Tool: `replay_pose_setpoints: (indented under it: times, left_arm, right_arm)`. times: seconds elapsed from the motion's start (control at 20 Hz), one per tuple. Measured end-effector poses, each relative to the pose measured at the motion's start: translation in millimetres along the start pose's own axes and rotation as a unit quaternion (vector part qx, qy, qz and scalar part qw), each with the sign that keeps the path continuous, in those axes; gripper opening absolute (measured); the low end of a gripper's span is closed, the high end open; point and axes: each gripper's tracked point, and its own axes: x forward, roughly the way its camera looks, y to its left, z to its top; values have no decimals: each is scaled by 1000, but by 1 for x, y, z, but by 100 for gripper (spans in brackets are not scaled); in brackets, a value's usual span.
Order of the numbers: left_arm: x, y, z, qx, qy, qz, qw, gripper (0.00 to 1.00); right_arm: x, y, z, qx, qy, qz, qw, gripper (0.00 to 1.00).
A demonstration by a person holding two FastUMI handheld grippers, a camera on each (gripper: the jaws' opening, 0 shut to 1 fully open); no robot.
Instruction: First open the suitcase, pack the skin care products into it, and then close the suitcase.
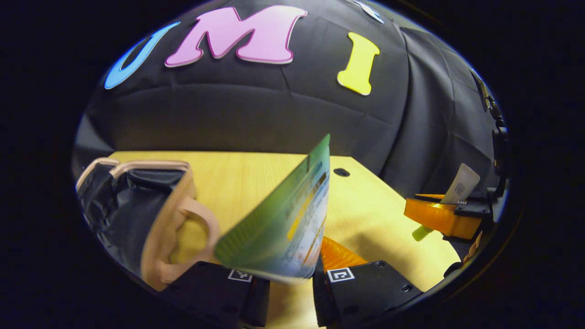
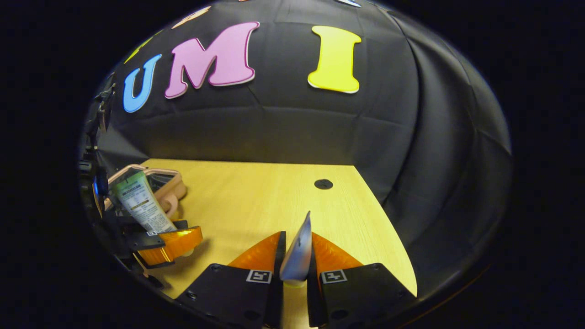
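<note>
While both tubes are held clear of the table (image 2: 256,201), the packing step is judged to be under way. A green tube (image 1: 283,219) is pinched between the fingers of the left gripper (image 1: 290,285), its crimped end pointing up and away; from the right gripper view the same tube (image 2: 139,203) is seen standing tilted in that gripper (image 2: 171,244). A pale tube (image 2: 298,253) is pinched edge-on in the right gripper (image 2: 295,274), and it is seen from the left gripper view as a white tube (image 1: 461,184) rising from that gripper (image 1: 441,219). The suitcase (image 1: 132,214) is lying open at the table's left side, its dark lining exposed and its handle (image 1: 192,233) facing the table's middle.

For the next move, it is judged that the green tube should be carried over the rim and lowered flat onto the lining before the fingers are spread. The handle side should be cleared with margin, since the tube's long body could catch the rim. The pale tube is best kept well apart until the left gripper is withdrawn, so a collision is avoided. Whether other items already lie inside cannot be told.
</note>
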Motion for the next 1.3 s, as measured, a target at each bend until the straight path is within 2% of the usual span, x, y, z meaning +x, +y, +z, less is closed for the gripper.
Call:
replay_pose_setpoints:
  times: [0.2, 0.35, 0.45, 0.55, 0.7, 0.85, 0.9, 0.95, 1.0, 1.1, 1.3]
  left_arm:
    - [-58, 49, 47, -18, -24, 27, 999, 41]
    - [-98, 111, 71, -48, -32, 67, 996, 40]
    - [-109, 153, 73, -63, -28, 89, 994, 40]
    - [-116, 194, 61, -48, 4, 105, 993, 40]
    - [-103, 244, 40, -14, 58, 116, 991, 40]
    - [-83, 278, -1, -31, 143, 107, 983, 41]
    - [-78, 284, -9, -33, 164, 107, 980, 41]
    - [-71, 290, -19, -35, 184, 105, 977, 47]
    - [-67, 294, -29, -38, 204, 99, 973, 41]
    - [-61, 296, -49, -51, 252, 88, 962, 43]
    - [-51, 301, -73, -74, 306, 103, 943, 42]
  right_arm:
    - [-28, 53, 47, -9, -28, 45, 999, 24]
    - [-38, 113, 85, -14, -50, 97, 994, 24]
    - [-40, 159, 96, -35, -56, 136, 988, 24]
    - [-39, 209, 96, -43, -49, 180, 982, 24]
    - [-32, 281, 97, -47, -42, 233, 970, 24]
    - [-27, 338, 93, -45, -29, 271, 961, 24]
    - [-25, 349, 92, -43, -27, 276, 960, 24]
    - [-22, 355, 90, -43, -22, 277, 960, 24]
    - [-20, 359, 86, -40, -15, 277, 960, 24]
    - [-15, 358, 77, -28, 7, 275, 961, 24]
    - [-4, 338, 70, -9, 25, 251, 968, 24]
